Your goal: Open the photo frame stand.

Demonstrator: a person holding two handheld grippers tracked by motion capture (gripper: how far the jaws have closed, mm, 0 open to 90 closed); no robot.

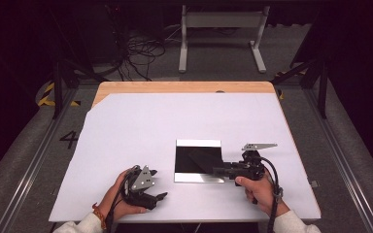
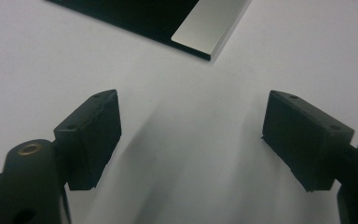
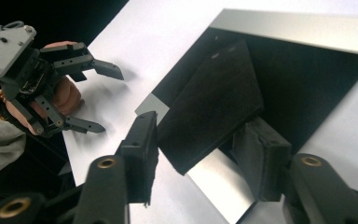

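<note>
Remote desk, high view: I am looking down on a wooden table covered by a white sheet. A glossy black panel with pale metal strips along its far and near edges is lying flat on the sheet, right of centre and toward the person's side. I am reading this as the wiping step. In the right gripper view, the right gripper is clenching a dark, felt-like pad by its lower end. The pad is slanting out over the panel's black face and crossing the near metal strip. The left gripper is resting on the sheet well to the left of the panel. Its jaws are spread wide with nothing between them, as the left gripper view confirms. For the next move, I am judging that the pad needs laying flat on the glossy surface and drawing across it with light, even pressure. The free gripper may have to steady the panel's edge so it isn't sliding.
</note>
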